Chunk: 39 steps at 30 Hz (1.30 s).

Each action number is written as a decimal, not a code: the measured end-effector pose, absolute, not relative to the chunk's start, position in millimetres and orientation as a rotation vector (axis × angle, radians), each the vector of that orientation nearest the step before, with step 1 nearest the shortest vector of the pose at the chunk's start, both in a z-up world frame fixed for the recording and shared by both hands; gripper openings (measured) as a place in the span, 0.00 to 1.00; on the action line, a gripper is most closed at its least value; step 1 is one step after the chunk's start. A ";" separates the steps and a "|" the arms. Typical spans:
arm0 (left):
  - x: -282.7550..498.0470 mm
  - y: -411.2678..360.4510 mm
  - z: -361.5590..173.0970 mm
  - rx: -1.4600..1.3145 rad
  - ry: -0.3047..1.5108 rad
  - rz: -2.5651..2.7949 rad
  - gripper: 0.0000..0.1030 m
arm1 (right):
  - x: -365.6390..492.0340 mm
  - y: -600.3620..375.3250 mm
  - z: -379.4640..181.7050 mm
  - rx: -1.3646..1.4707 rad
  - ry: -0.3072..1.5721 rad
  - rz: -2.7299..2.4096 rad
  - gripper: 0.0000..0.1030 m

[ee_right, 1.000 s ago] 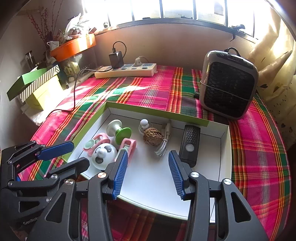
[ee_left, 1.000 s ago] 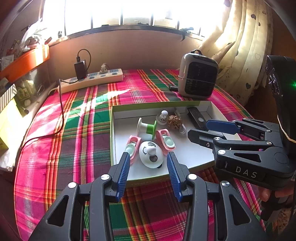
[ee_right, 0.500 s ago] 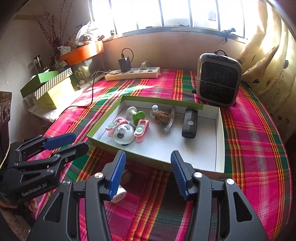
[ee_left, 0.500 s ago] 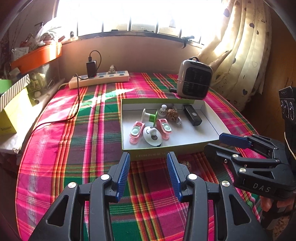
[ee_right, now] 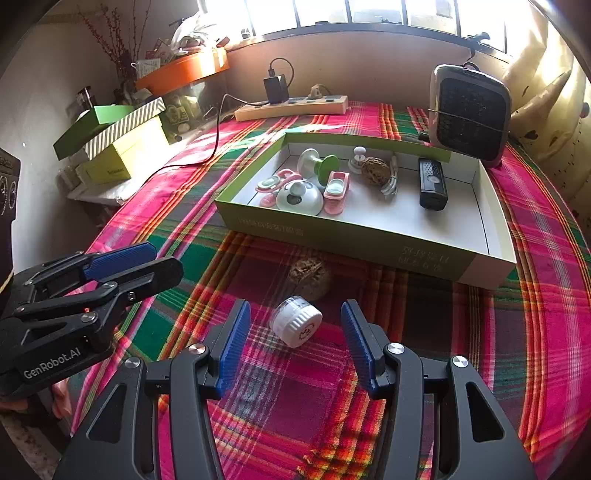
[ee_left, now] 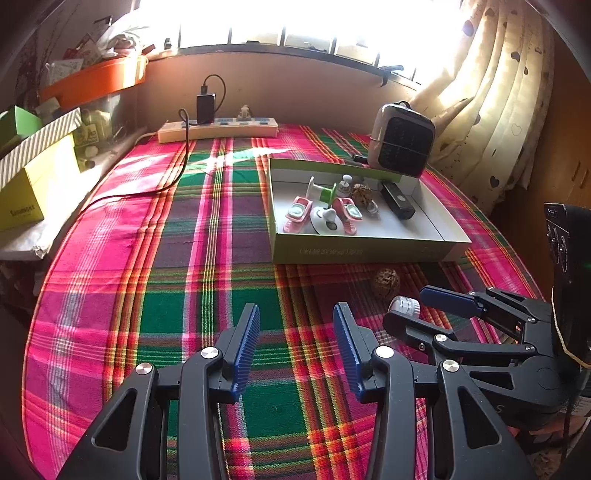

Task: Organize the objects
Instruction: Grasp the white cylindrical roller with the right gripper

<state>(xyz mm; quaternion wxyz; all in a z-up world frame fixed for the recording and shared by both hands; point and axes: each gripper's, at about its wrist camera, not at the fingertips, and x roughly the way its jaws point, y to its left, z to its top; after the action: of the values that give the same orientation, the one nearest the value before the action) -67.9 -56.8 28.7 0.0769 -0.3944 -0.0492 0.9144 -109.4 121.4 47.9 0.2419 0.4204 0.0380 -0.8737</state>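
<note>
Sunlit window (ee_left: 295, 22) above plaid tablecloth (ee_left: 207, 236).

Strong daylight pours through the window (ee_left: 295, 22) at the top of both frames, blown out to white. A sunlit patch glares on the plaid cloth (ee_left: 236, 157) below it. Fisheye bending curves the edges; the corners go dark. Focus is sharp throughout.

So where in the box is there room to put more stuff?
The box is bare on its right side, from the black remote over to the right wall, and along the near wall in front of the remote. Its left end is crowded: pink clips, a white dome, a green spool and a walnut sit bunched together.
</note>
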 end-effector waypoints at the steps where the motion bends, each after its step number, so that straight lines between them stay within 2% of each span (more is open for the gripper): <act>1: -67.7 -57.0 27.4 -1.185 -0.149 2.737 0.39 | -109.4 119.9 46.4 1.152 0.116 -2.396 0.51; 16: -72.5 -55.5 18.6 -1.219 -0.173 2.704 0.39 | -114.2 123.3 38.3 1.189 0.073 -2.428 0.51; 27: -87.7 -41.5 14.4 -1.241 -0.186 2.669 0.39 | -111.6 132.1 37.2 1.183 0.122 -2.432 0.20; 39: -101.3 -11.7 11.5 -1.251 -0.150 2.589 0.40 | -113.6 165.5 37.6 1.190 0.078 -2.439 0.19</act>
<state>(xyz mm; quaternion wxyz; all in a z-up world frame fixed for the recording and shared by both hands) -101.3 -11.7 11.5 0.1310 -0.4306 -0.0517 0.8915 -113.6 165.5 37.6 0.2118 0.4285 0.0282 -0.8779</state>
